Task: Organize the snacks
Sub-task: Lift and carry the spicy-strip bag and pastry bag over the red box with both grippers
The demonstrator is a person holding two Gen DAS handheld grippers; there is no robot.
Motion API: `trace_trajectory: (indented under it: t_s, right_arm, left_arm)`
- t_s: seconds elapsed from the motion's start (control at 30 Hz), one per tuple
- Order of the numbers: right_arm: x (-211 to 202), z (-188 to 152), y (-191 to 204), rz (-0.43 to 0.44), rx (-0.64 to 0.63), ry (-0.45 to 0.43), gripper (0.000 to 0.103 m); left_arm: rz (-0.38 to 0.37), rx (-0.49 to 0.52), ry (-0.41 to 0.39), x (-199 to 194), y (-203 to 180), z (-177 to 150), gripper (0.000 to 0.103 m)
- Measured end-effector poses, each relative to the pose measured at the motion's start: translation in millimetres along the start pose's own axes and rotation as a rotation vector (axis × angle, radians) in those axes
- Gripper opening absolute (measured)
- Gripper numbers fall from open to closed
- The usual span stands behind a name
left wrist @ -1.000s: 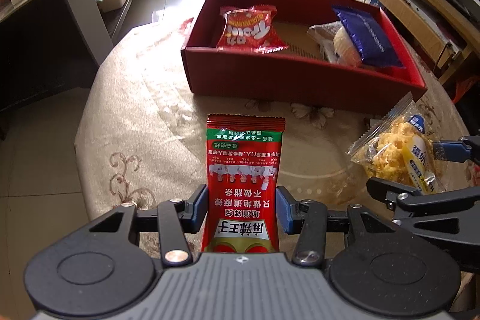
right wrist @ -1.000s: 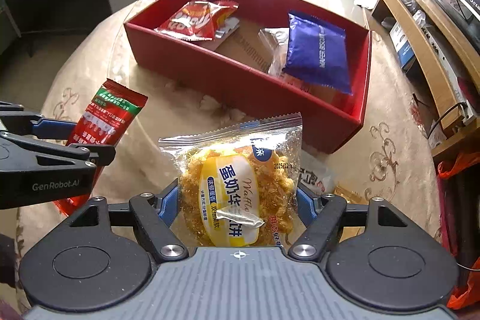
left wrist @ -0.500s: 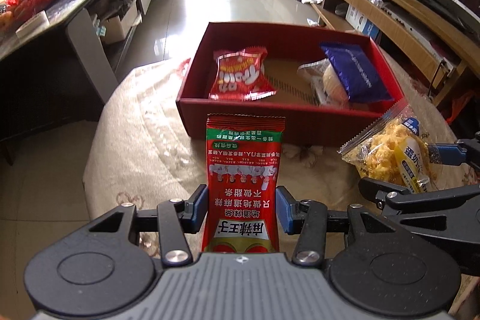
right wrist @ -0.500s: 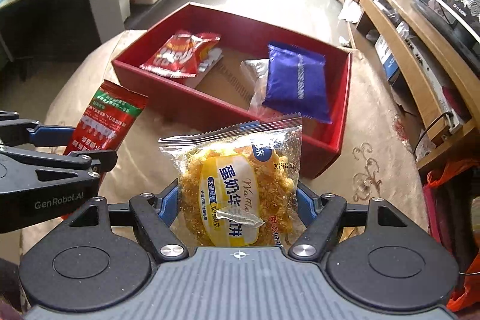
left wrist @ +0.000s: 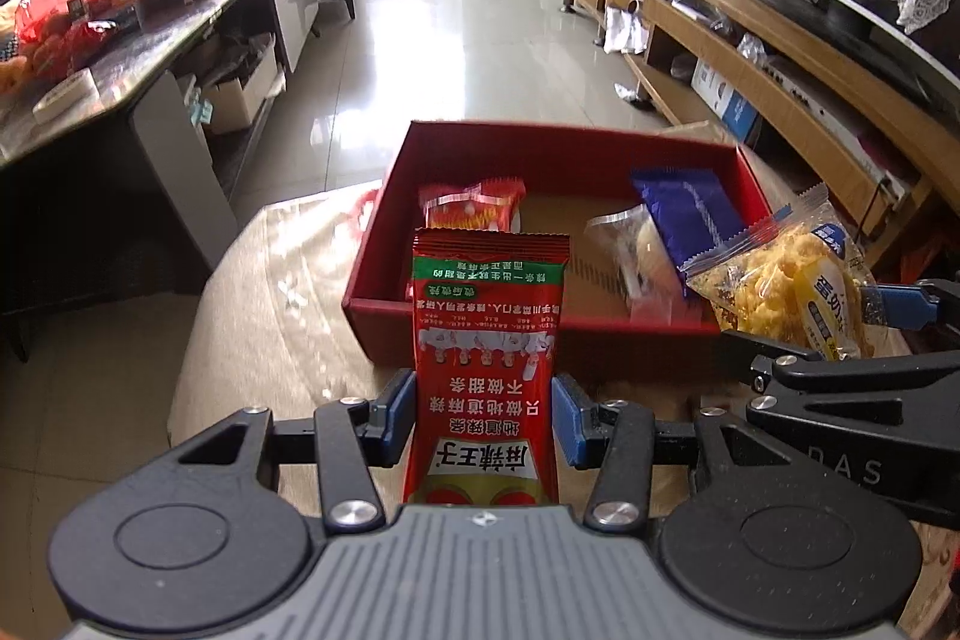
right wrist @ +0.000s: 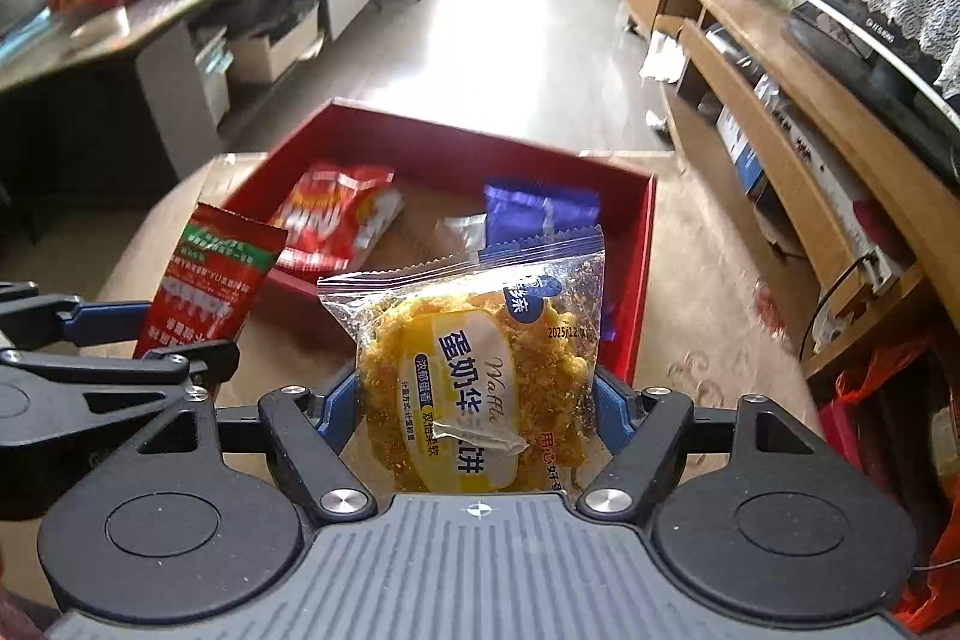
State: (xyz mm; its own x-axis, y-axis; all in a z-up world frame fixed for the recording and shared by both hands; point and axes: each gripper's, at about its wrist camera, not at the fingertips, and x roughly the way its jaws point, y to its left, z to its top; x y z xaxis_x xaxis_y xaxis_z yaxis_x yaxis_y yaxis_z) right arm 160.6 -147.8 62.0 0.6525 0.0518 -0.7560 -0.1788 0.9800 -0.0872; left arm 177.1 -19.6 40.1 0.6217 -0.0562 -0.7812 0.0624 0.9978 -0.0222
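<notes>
Left wrist view has the red spicy-strip packet [left wrist: 489, 358] standing up between my left tongs [left wrist: 485, 418], which are clamped on its lower half. Over the last second both packets have risen: the red box [left wrist: 600, 328] sat higher in the frame before and now lies lower and further off, with more of the floor showing beyond it. My right tongs [right wrist: 477, 409] are clamped on the waffle cake packet [right wrist: 480, 370], its clear top edge sticking up past the pads. I read this as both snacks lifted clear of the tabletop [left wrist: 270, 316] and on the way to the box, with neither over it yet.

Inside the box lie 3 packets: a red chip bag [left wrist: 471, 211], a clear-wrapped bun [left wrist: 630, 250] and a blue packet [left wrist: 687, 214] resting partly on the bun.

From the right wrist view I get the box's far right corner and the bare tabletop right of it, plus the left tongs from the side, gripping the red packet. From the left wrist view I get the box's near wall head-on, and the waffle packet's edge at the right.
</notes>
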Motion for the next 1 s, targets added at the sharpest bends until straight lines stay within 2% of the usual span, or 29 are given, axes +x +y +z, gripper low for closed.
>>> trace_trajectory:
  t_s: [0.6, 1.0]
  right_arm:
    - [28.6, 41.5, -20.2, -0.017, 0.079, -0.037, 0.080]
    - [69.1, 56.7, -33.8, -0.015, 0.124, 0.000, 0.080]
  left_arm:
    - [0.032, -0.037, -0.046, 29.1, -6.5, 62.8, 0.043]
    - [0.045, -0.058, 0.007, 72.8, -14.1, 86.0, 0.043]
